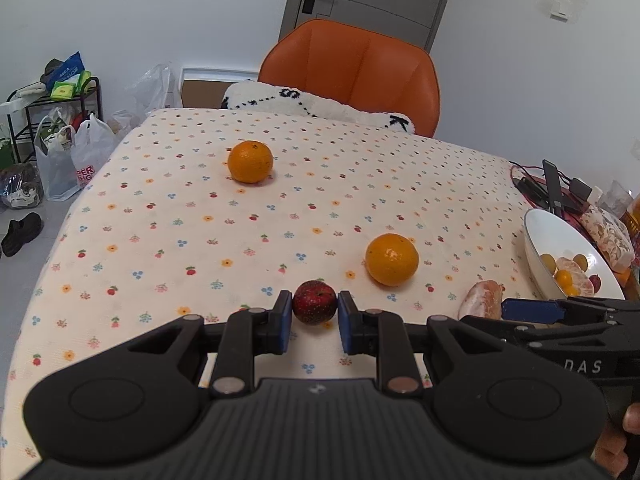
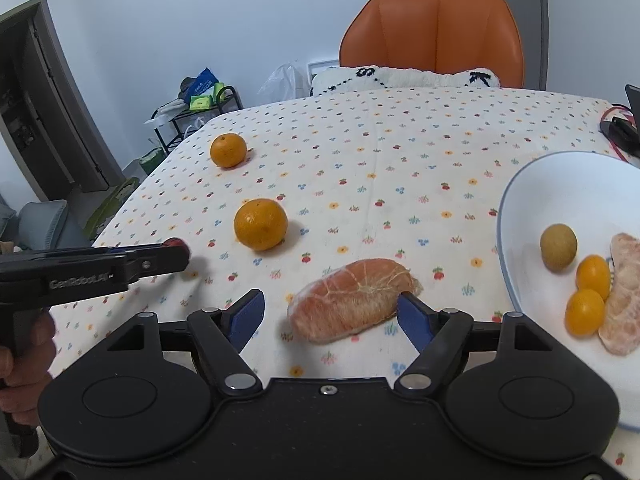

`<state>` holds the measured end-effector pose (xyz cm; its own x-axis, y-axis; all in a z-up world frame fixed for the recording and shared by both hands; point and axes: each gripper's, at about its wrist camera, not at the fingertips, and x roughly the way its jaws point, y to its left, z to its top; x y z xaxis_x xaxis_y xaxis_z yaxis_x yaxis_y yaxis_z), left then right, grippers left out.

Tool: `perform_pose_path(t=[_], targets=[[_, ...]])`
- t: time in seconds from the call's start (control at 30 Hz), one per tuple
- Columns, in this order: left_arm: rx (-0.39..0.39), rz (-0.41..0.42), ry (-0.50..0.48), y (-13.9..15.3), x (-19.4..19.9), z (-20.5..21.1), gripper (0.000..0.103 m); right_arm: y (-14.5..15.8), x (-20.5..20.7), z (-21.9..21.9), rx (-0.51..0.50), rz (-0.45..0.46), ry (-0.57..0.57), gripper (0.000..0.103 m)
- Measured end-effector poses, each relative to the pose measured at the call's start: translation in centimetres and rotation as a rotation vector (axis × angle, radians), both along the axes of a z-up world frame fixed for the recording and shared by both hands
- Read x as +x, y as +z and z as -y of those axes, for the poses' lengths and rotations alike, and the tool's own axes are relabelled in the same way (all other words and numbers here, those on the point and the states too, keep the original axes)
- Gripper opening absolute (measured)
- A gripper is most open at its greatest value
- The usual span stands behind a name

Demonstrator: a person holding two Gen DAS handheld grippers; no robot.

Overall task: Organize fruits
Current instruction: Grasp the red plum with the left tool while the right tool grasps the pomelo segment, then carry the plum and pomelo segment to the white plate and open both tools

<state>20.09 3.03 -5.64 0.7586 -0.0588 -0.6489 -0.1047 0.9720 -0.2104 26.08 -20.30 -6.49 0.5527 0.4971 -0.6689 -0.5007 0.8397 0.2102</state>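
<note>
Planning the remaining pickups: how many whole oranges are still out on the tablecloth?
2. One orange sits mid-table beside the left hand-held gripper; the other orange lies farther back left. None looks hidden.

Both wrist views low, close over table (image 1: 120, 208), facing orange chair (image 2: 432, 36); share oranges.

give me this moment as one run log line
left hand-held gripper: shut on red fruit | right hand-held gripper: open around peeled segment | bowl: part filled
</note>
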Motion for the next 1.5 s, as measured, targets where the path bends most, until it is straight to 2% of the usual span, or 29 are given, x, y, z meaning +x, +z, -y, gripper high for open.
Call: perform_pose_path(t=[0.33,0.6,0.67,0.93,0.97,1.07,1.1,1.5], targets=[[0.001,0.003,0.023,0.2,-0.1,-0.9,0.022,-0.4,0.8,-1.3,-0.057,0.047,0.001,0.076],[-0.004,0.013,0.009,0.4,-0.1,-0.4,0.022,-0.2,0.2,-0.5,-0.101,0.057,-0.008,0.061],[-0.004,0.013,0.005,0.4,-0.2,-0.2,0.022,-0.1,0.1,-0.3,-0.096,0.051,-0.013,0.06],[0.006,0.021,0.004,0.9,-0.6,0.1,0.022,-0.2,0.2,-1.1,-0.086,0.051,-0.009,0.063],[0.008,0.023,0.005,1.0,-0.6,0.1,0.022,-0.2,0.1,-1.2,-0.086,0.054,-0.006,0.061],[0.01,0.025,0.007,1.2,-0.7,0.1,0.022,-0.1,0.1,-1.0,-0.074,0.057,0.002,0.046],[0.012,0.025,0.006,1.3,-0.8,0.2,0.022,0.0,0.1,-0.8,-0.066,0.054,0.007,0.044],[0.026,0.056,-0.044,2.7,-0.3,2.6,0.022,1.8,-0.4,1.4,-0.001,0.081,-0.01,0.033]])
